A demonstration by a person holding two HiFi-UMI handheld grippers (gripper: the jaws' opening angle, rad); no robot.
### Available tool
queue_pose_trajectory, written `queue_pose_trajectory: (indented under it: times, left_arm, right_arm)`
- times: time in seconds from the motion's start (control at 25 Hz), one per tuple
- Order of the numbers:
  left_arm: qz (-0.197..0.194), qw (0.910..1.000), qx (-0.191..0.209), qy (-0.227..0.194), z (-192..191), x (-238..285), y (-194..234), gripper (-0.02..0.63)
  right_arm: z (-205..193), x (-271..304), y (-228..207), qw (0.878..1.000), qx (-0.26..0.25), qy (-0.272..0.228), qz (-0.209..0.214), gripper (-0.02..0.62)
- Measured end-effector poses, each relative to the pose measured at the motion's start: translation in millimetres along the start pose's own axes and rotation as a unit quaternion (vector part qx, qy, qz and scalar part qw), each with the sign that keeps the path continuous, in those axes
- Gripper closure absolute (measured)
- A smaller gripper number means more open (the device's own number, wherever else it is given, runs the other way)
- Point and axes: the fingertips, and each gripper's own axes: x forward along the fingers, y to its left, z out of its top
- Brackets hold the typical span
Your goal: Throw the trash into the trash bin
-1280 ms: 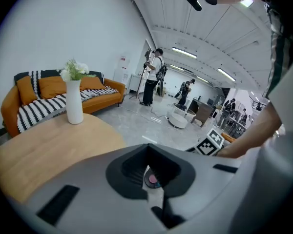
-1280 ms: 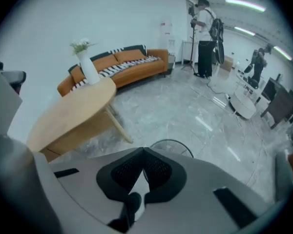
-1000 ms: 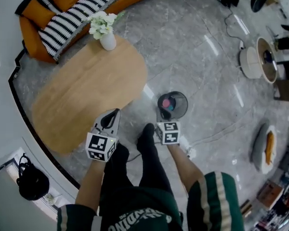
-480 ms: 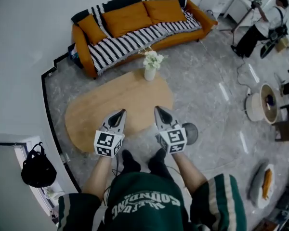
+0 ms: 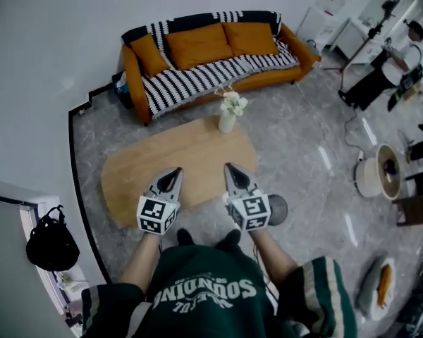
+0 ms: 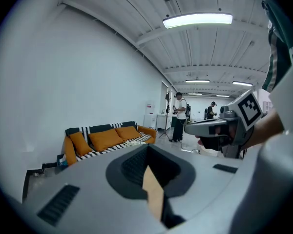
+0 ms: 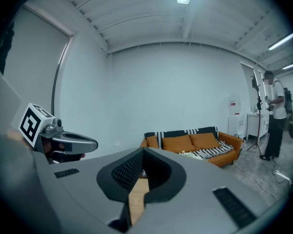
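The main risk, as I judge it, is the trash bin (image 5: pixel 279 210). It stands on the floor at about 3 o'clock from the right gripper (image 5: pixel 231 169), and from the head view that gripper's marker cube covers most of it. A step or a swing of the right arm made without looking could tip it over. A second risk lies at 12 o'clock: the vase (image 5: pixel 228 122) of flowers stands at the far edge of the wooden table (image 5: pixel 144 178), so a careless sweep across the table could knock it down.

No loose trash shows on the table or on the floor around it. With the bin so hidden, I cannot tell what is inside it.

Both claws are closed and hold nothing. The left gripper (image 5: pixel 173 173) has its jaws drawn together, with only a thin slit between them, and the right gripper's jaws meet the same way. The 2 grippers are held side by side at chest height, touching nothing and pointing toward the table and the orange sofa (image 5: pixel 211 44) beyond.
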Motion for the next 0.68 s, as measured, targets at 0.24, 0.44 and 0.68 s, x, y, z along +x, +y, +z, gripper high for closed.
queue_pose_trajectory:
  times: [0.24,0.44,0.68]
  left_arm:
    - [-0.004,0.9999,0.005,-0.011,-2,-8,11,0.609]
    - [-0.009,0.9999,0.008,-0.009,-7,-8,9,0.607]
    - [-0.014,0.9998,0.009,-0.009,-6,-5,-6,0.609]
  right_arm:
    - [4,5,10,1.0,-0.011,-0.007,-0.004,0.598]
    - [4,3,14,1.0,-0.008,-0.016,-0.004,0.598]
    - [8,-10,8,1.0,-0.013,-0.016,-0.005,0.598]
